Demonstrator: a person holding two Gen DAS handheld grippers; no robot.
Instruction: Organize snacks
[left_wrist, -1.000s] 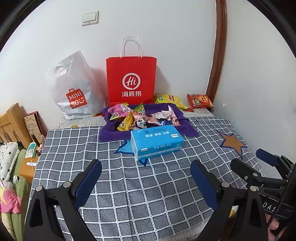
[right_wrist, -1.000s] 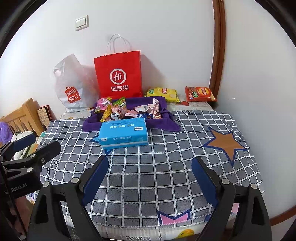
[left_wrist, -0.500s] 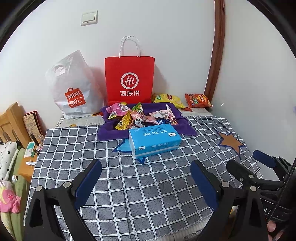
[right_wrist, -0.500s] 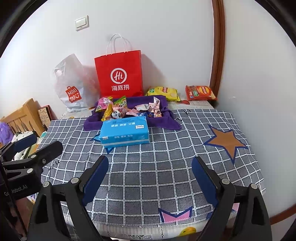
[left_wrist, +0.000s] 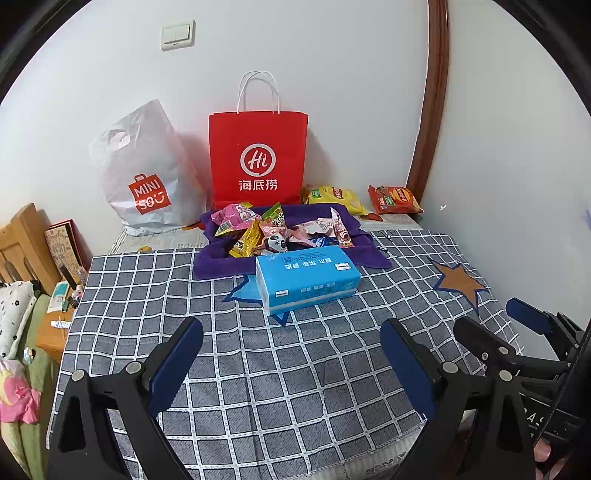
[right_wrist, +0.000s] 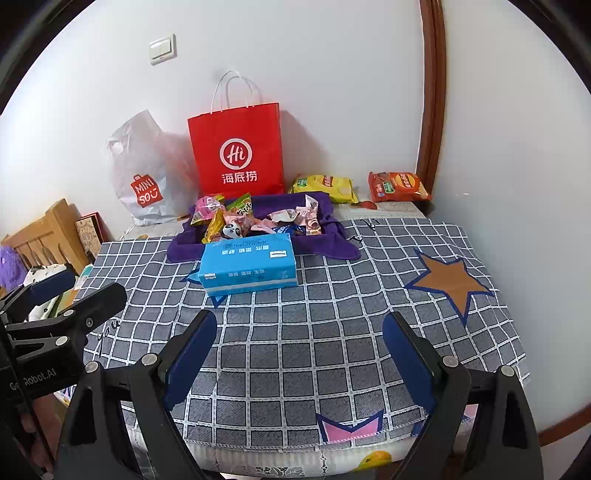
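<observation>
Beyond spread fingers (right_wrist: 192, 347), snacks (right_wrist: 258, 219)

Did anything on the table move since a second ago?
Nothing visibly changed. The left gripper and right gripper both hang open and empty over the checked cloth. The blue tissue pack and the snacks on the purple cloth lie as before.

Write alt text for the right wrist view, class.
Open right gripper hovers empty over a grey checked tablecloth; beyond, a blue tissue pack fronts a purple cloth heaped with snack packets, before a red paper bag.
</observation>
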